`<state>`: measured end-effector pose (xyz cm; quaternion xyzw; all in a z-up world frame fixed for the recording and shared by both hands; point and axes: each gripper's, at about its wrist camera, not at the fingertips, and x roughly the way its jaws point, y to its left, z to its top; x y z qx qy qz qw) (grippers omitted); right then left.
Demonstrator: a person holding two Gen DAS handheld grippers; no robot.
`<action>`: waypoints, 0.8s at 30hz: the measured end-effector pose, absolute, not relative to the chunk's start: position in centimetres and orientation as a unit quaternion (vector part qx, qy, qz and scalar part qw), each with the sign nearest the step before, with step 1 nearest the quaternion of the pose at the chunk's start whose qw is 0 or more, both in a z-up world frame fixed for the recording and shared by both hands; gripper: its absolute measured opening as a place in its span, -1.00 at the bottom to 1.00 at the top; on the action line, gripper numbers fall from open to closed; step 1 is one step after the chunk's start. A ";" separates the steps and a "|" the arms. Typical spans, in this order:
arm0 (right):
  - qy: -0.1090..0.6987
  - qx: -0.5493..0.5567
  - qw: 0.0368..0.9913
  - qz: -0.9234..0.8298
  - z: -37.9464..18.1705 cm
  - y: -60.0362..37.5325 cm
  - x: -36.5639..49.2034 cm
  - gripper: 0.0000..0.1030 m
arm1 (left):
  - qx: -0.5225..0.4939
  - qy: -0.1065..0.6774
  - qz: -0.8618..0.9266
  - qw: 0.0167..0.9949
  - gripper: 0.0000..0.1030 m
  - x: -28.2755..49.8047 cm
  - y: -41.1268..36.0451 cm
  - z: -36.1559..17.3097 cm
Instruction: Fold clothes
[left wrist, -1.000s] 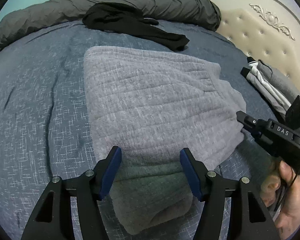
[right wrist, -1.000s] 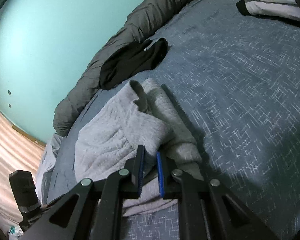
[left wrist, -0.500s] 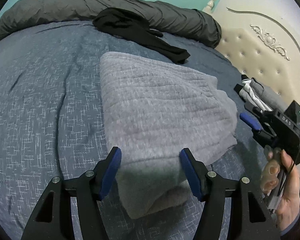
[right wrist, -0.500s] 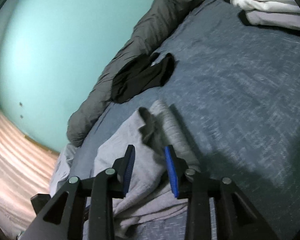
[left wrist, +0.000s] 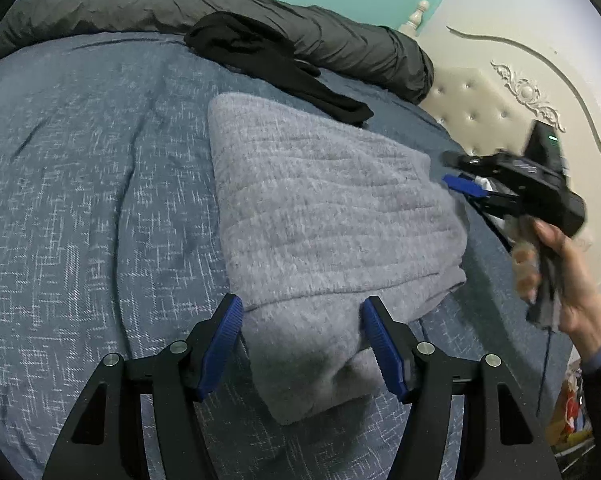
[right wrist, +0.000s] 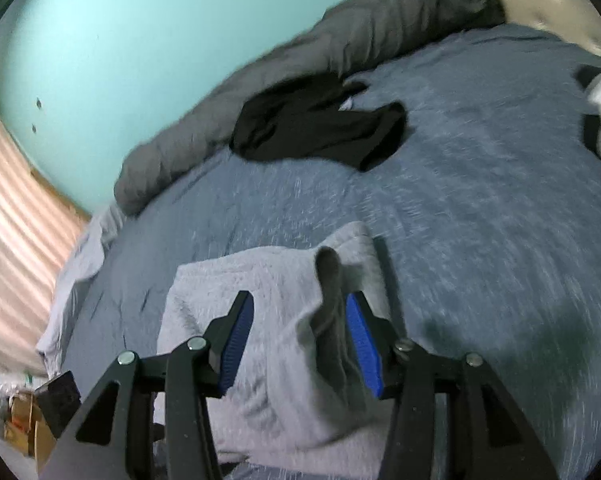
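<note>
Grey garment point(left wrist: 332, 216) lies folded mid-bed, black garment point(left wrist: 276, 64) beyond it unfolded. Right gripper point(right wrist: 300, 344), jaws just opening, has let go; left gripper point(left wrist: 300, 348) straddles the near fold, not visibly squeezing.

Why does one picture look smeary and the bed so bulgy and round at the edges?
Right wrist view: motion blur streaks the blue bedspread and softens the black garment, while the right tongs look fairly crisp. Left wrist view: the grey folded garment is mostly sharp; only the other hand at the right is blurred. Both views: the fisheye lens bends the bed and darkens the corners.
</note>
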<state>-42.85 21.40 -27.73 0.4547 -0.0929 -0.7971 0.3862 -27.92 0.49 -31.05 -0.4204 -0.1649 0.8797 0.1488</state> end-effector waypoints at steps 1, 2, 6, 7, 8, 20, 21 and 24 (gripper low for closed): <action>-0.076 0.460 0.381 -0.798 -28.0 20.7 -43.2 0.00 | -0.421 -0.168 0.879 0.148 0.30 -27.9 0.4 -31.1; -0.062 0.463 0.379 -0.799 -28.2 20.1 -43.4 0.00 | -0.421 -0.169 0.879 0.147 0.30 -28.0 0.2 -31.1; -0.038 0.467 0.379 -0.798 -28.8 18.8 -44.1 -0.12 | -0.421 -0.170 0.879 0.144 0.30 -28.2 -0.2 -31.3; -0.036 0.468 0.379 -0.798 -29.0 18.6 -44.2 -0.60 | -0.422 -0.169 0.879 0.145 0.30 -28.3 -0.2 -31.3; -0.034 0.467 0.380 -0.797 -29.0 18.5 -44.3 -0.78 | -0.423 -0.170 0.878 0.146 0.30 -28.4 -0.2 -31.4; -0.019 0.465 0.338 -0.818 -29.5 18.2 -47.2 -0.96 | -0.442 -0.171 0.869 0.143 0.35 -28.7 0.2 -32.8; -0.012 0.474 0.334 -0.815 -30.0 17.9 -47.4 -0.96 | -0.442 -0.172 0.869 0.143 0.36 -28.7 0.2 -32.9; -0.006 0.479 0.330 -0.814 -30.5 17.7 -47.4 -0.95 | -0.443 -0.175 0.868 0.142 0.39 -28.6 0.0 -33.0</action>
